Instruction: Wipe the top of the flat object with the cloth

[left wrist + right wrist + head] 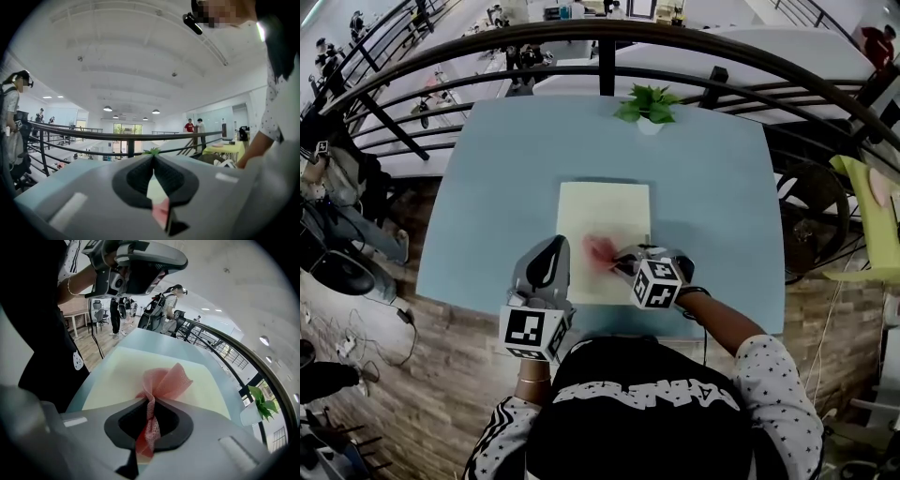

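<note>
Pinching a pink mesh cloth [164, 380], the right gripper [150, 405] has its jaws nearly together on the twisted part. The loose crumpled end rests on the flat object [122, 369], a smooth pale cream rectangle just ahead of the jaws. The left gripper [153, 158] hangs above the near left edge of this rectangle, jaws closed at the tips, nothing between them. Underneath is a matte light blue table [487, 187]; beyond it are a small green plant [649, 103] and a dark curved railing [600, 37].
</note>
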